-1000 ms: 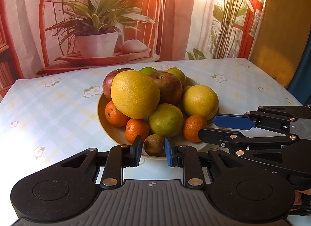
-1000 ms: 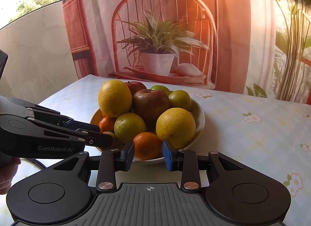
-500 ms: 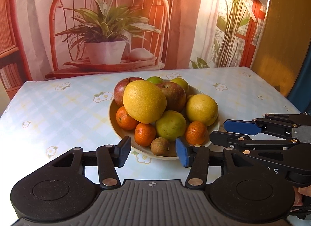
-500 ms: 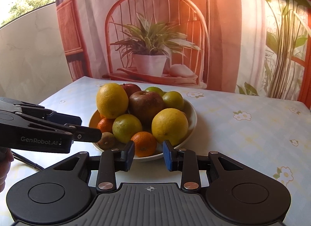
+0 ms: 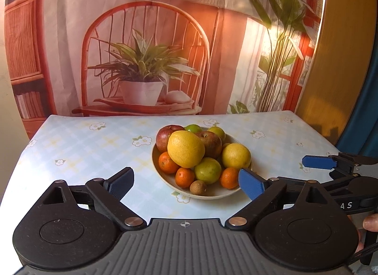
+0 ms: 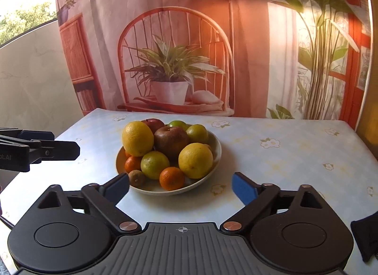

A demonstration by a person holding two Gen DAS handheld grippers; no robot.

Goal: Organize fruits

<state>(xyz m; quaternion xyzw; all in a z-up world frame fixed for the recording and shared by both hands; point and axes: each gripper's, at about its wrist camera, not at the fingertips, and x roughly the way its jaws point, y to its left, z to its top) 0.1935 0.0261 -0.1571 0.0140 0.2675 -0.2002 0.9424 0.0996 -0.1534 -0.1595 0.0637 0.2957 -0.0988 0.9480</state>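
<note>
1. Centrally in both wrist views, a pale bowl heaped with fruit sits on a table covered in a light blue floral checked cloth.
2. On top lies a large yellow citrus, leaning against a dark red apple; a second red apple sits behind it at the left.
3. Along the bowl's near edge, small tangerines flank a green-yellow citrus, with a brown kiwi lowest in the frame.
4. Another yellow citrus sits at the bowl's right side.
5. Low in the left wrist view, the left gripper has its jaws opening wide, nothing between the pads; the bowl lies beyond them.
6. Likewise, the right gripper has its jaws opening, empty, short of the bowl.
7. Behind the table hangs a printed backdrop of a chair and potted plant.
</note>
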